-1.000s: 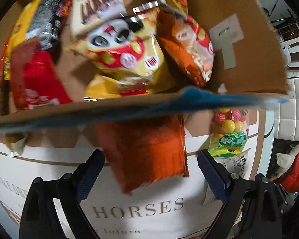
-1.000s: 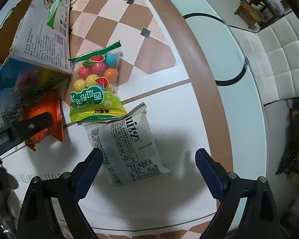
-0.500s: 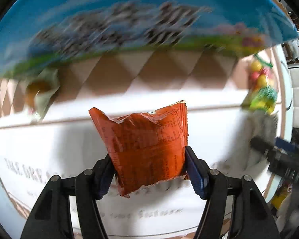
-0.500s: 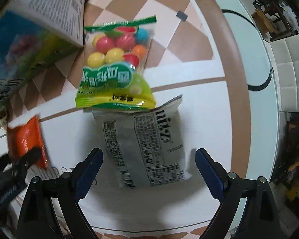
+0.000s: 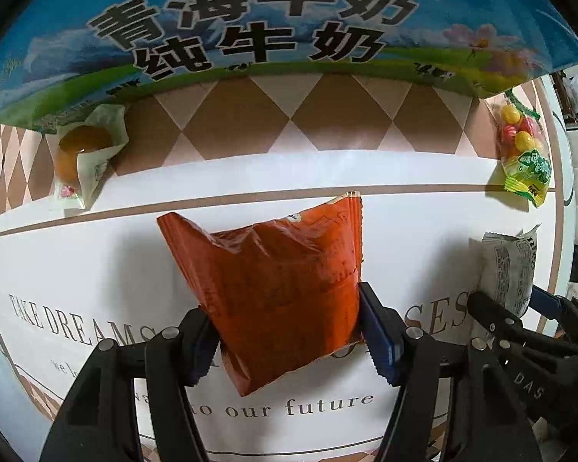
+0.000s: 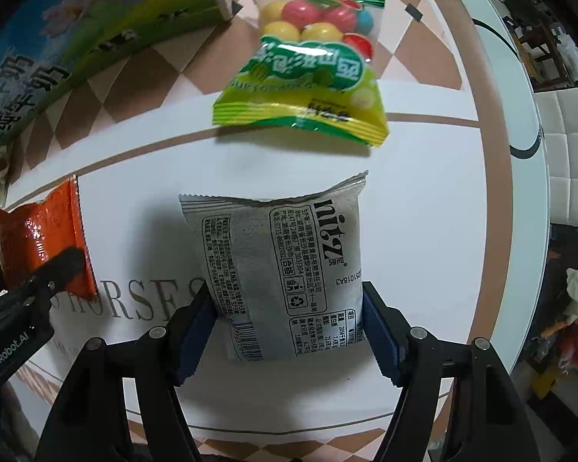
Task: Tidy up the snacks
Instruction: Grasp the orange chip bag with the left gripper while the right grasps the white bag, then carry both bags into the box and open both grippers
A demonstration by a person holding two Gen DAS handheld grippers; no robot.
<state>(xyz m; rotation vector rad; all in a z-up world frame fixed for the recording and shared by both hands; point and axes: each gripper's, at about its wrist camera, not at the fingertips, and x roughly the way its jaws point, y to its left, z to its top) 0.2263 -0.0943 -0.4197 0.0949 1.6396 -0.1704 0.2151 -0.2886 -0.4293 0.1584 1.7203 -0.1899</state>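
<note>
Snacks on the table (image 5: 77, 269), two of them gripped. Left claw (image 5: 289, 340): blue pads pressed against both sides of an orange packet (image 5: 273, 292), which is crumpled at its upper edge; whether it is off the table cannot be told. Right claw (image 6: 289, 333): jaws closed on the lower part of a grey packet (image 6: 285, 269) printed with black text — packet stands roughly upright between the pads.

Left wrist view: the grey packet shows at 3 o'clock with the right claw on it. A candy bag (image 5: 524, 154) with coloured balls lies at 2 o'clock, by the corner of the milk carton box (image 5: 289, 19). A small pale wrapper with an orange-brown item (image 5: 84, 154) lies at 10 o'clock, its top edge under the box's lower edge.

Right wrist view: the candy bag lies at 12 o'clock, just beyond the grey packet, not touching it. The orange packet sits at 9 o'clock, well apart from the grey one.
</note>
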